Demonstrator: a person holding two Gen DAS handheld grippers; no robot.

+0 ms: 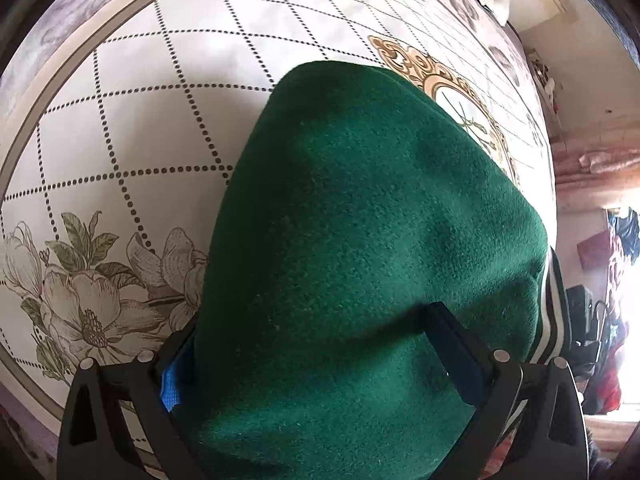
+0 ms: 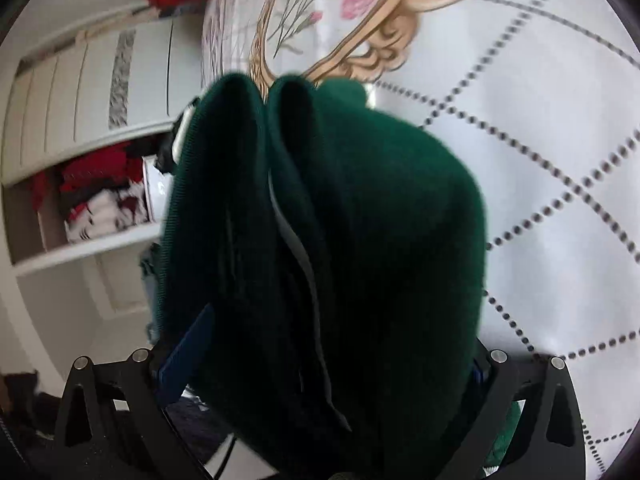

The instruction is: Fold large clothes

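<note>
Left wrist view: a thick fold of the dark green woollen garment point(image 1: 360, 240) fills the middle, bulging up between the 2 fingers of the left gripper point(image 1: 320, 344); the black right-hand finger point(image 1: 456, 348) presses into the cloth and dents it, and the blue pad of the other finger point(image 1: 172, 380) lies against the garment's opposite flank, so these tongs are clamped on the garment. A white-and-dark striped trim point(image 1: 554, 320) runs along the garment's right edge. Beneath the garment lies a white bedspread point(image 1: 140, 120) with a dotted diamond grid; a printed flower point(image 1: 88, 304) sits to the garment's left and a gold scroll medallion point(image 1: 452, 84) just beyond its far edge.

Right wrist view, somewhat blurred: the same garment point(image 2: 380, 220) hangs in 2 bunched folds between the fingers of the right gripper point(image 2: 324, 344); the jaws stand at their widest, and whether the pads press the cloth I cannot tell. A pale lining edge point(image 2: 292, 240) shows between the folds. The bedspread point(image 2: 540, 140) spreads to the garment's right; a white wardrobe point(image 2: 80, 100) with a shelf of red and white clothes point(image 2: 104, 196) stands to its left.
</note>
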